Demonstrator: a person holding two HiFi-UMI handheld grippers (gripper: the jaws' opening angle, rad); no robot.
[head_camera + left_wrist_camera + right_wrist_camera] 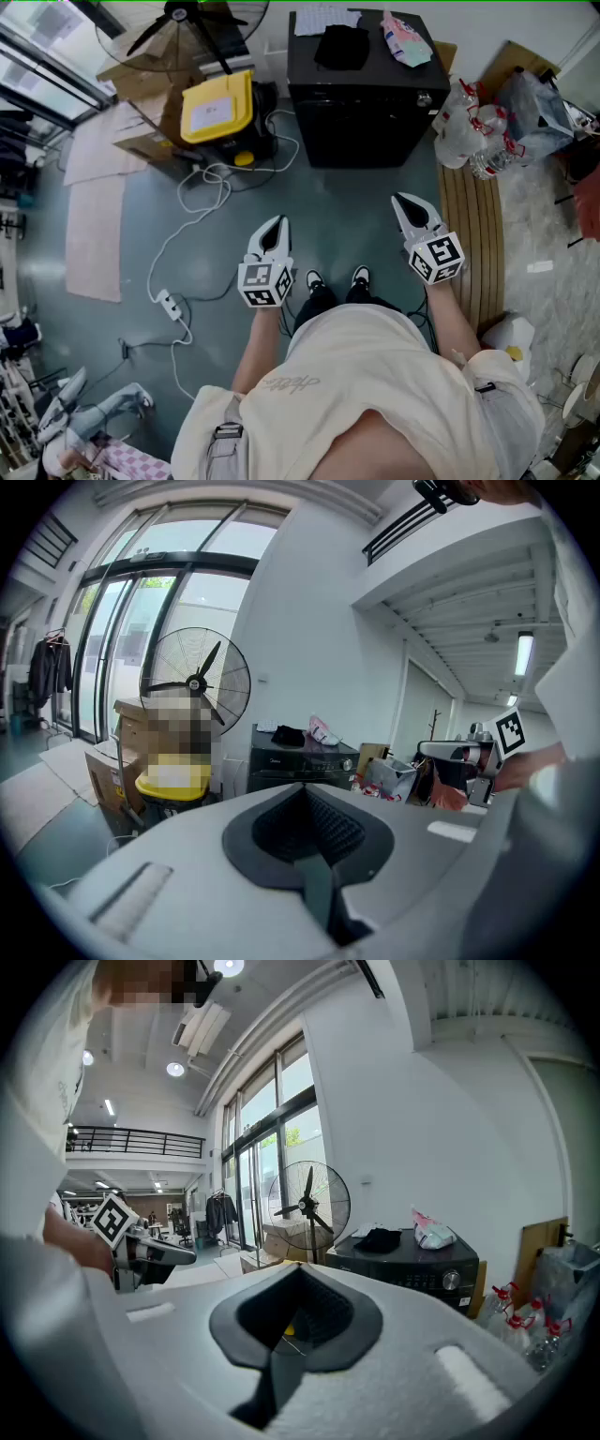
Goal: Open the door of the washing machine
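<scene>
The black washing machine (361, 94) stands against the far wall, its front door closed. A black cloth, a pink packet and white paper lie on its top. It also shows in the left gripper view, washing machine (302, 761), and in the right gripper view, washing machine (412, 1265). My left gripper (272, 230) and right gripper (412, 208) are held side by side above the floor, well short of the machine and pointing toward it. Both are shut with nothing between the jaws: left gripper (305, 789), right gripper (298, 1269).
A yellow-lidded box (217, 108), cardboard boxes (141, 112) and a standing fan (187, 19) sit left of the machine. A white cable with a power strip (169, 302) trails over the floor. Plastic bags with bottles (469, 131) and wooden slats (473, 234) lie to the right.
</scene>
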